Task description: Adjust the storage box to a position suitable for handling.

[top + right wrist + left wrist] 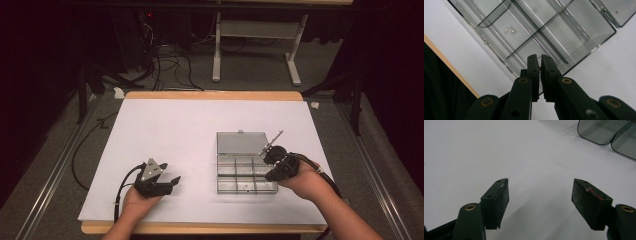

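Hovering over a clear compartment box point(246, 176) on the white tabletop point(165, 130), the right gripper point(270, 162) had its jaws pressed nearly together, with what looked like a thin wire piece point(539, 58) pinched at their tips, too small to identify. The organizer lay right of centre, its lid point(242, 143) swung open flat on the far side. In the right gripper view, a small bent metal piece point(509, 30) lay in one of the box's compartments, apart from the jaws. On the near left of the tabletop, the left gripper point(172, 182) rested in the person's hand with its jaws spread wide and nothing between them, pointing toward the box, well apart from it. Cables trailed on the floor beyond the far edge.
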A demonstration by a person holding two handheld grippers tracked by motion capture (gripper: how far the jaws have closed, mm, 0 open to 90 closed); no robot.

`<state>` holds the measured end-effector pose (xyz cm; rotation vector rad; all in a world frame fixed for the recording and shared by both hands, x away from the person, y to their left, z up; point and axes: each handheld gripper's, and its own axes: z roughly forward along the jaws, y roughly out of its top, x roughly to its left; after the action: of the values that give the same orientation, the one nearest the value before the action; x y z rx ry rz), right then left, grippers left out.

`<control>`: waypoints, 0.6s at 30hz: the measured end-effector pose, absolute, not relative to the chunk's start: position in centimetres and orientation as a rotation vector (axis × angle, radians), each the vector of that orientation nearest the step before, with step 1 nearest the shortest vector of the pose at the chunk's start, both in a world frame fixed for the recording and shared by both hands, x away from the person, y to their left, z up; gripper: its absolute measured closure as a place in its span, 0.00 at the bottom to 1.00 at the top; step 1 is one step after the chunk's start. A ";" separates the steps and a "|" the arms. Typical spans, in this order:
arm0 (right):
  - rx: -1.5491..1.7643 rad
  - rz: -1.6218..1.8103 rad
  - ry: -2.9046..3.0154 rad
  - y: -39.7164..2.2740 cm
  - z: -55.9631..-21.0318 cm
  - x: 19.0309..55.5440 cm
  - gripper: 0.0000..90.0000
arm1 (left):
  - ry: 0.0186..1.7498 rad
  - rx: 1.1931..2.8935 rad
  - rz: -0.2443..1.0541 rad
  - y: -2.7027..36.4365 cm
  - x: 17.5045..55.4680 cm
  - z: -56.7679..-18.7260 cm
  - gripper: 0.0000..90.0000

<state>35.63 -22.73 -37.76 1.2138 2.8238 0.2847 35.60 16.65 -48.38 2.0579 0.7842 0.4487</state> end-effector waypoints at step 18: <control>1.090 0.317 2.885 -19.8 -38.9 36.1 0.96 | 0.781 2.060 0.444 16.6 35.6 -48.4 0.34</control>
<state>36.13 -19.77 -38.89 1.0903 2.8848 0.3174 35.60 16.65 -48.37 2.0596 0.7805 0.4438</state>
